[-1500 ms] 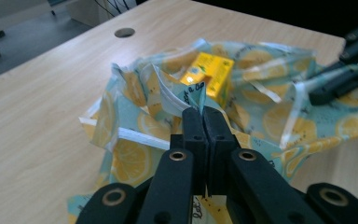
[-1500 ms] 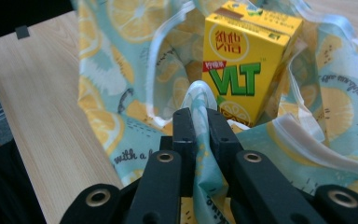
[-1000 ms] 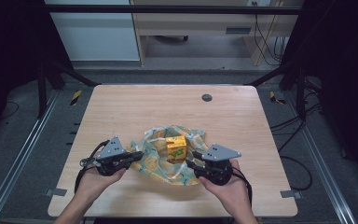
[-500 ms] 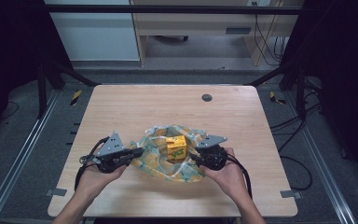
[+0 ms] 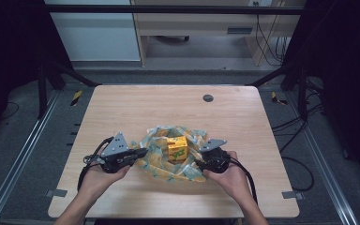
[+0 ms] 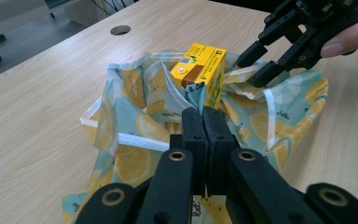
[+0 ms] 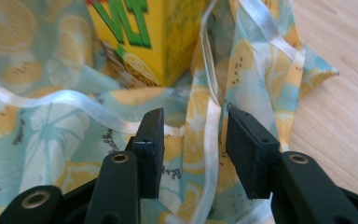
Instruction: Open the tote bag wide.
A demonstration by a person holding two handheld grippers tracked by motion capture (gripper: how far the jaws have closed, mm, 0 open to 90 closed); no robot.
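A yellow juice carton (image 5: 177, 147) stands upright in the middle of a lemon-print cloth (image 5: 168, 169) bunched up around it. My left gripper (image 5: 143, 153) is at the cloth's left edge. In the left gripper view its jaws (image 6: 201, 114) are pressed together, shut on a fold of the cloth (image 6: 130, 93) in front of the carton (image 6: 200, 70). My right gripper (image 5: 199, 164) is at the cloth's right edge. Its jaws (image 7: 195, 119) have just been opening and stand apart, with a white hem of the cloth (image 7: 42, 126) running loosely between them. The carton (image 7: 135, 32) is just beyond.
The wooden table (image 5: 145, 108) has a round cable hole (image 5: 208, 98) at the back right. Bare wood lies all around the cloth. Dark frame rails and cables flank the table, and a desk stands behind it. In the left gripper view the right gripper (image 6: 256, 63) is across the cloth.
My right hand has dropped lower and moved in to the cloth's right edge. The left gripper, the cloth and the carton have stayed in place.
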